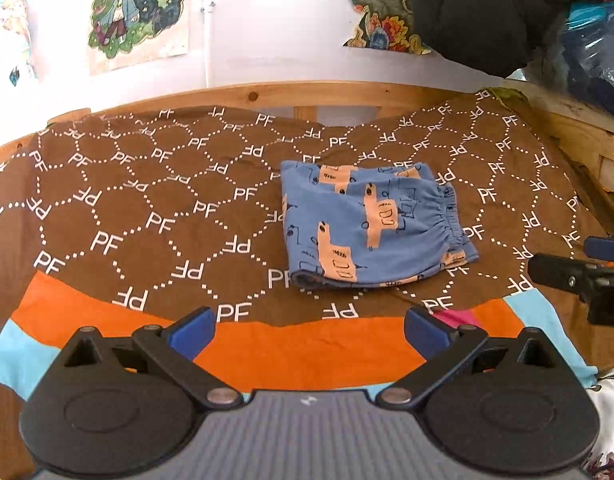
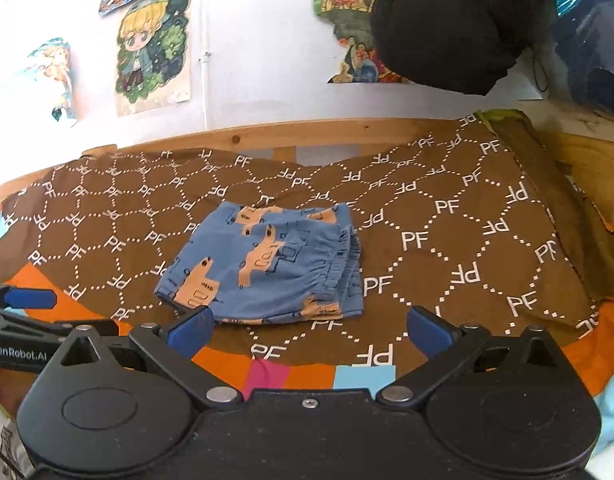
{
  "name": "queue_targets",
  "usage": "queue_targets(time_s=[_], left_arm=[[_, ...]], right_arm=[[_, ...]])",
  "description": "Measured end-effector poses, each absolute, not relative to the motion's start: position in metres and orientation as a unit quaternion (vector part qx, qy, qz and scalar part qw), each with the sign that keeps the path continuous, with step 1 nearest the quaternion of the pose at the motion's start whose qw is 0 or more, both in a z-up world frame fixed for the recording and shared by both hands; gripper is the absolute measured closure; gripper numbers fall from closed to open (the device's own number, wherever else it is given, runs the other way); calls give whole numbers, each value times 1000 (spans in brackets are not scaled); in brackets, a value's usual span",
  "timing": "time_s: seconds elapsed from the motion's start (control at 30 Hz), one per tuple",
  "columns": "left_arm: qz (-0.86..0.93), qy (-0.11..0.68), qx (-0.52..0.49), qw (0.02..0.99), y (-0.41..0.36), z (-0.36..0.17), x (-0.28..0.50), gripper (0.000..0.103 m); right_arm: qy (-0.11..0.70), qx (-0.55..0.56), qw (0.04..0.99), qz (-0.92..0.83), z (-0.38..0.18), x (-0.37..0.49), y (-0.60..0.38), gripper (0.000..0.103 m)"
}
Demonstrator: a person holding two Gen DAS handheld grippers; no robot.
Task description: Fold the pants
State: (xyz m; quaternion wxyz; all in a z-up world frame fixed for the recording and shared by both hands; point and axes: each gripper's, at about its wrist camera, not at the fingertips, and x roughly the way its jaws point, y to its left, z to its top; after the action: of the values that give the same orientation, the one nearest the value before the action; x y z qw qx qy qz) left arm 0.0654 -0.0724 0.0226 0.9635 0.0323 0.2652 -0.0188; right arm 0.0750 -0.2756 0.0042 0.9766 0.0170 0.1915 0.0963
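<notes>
Blue pants lie folded, elastic waistband facing right.

The right gripper is cut off by the frame edge, its fingers' gap unclear.

Open cloth on every side of the bundle
You have bare brown cloth around the folded pants; a black garment overhangs the far right corner

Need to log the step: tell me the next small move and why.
Probably back both grippers away and stop: the blue pants already lie folded in a compact bundle on the brown cloth, and the left gripper and right gripper are open, holding nothing.
</notes>
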Motion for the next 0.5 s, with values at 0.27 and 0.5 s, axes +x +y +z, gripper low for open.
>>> queue_targets(time_s=[0.27,0.5], left_arm=[[-10,279,26,960,-67,18,70,0],[-9,279,27,960,-66,18,68,0]], right_arm=[[199,25,975,97,0,78,-278,1],[199,27,975,92,0,79,-280,1]])
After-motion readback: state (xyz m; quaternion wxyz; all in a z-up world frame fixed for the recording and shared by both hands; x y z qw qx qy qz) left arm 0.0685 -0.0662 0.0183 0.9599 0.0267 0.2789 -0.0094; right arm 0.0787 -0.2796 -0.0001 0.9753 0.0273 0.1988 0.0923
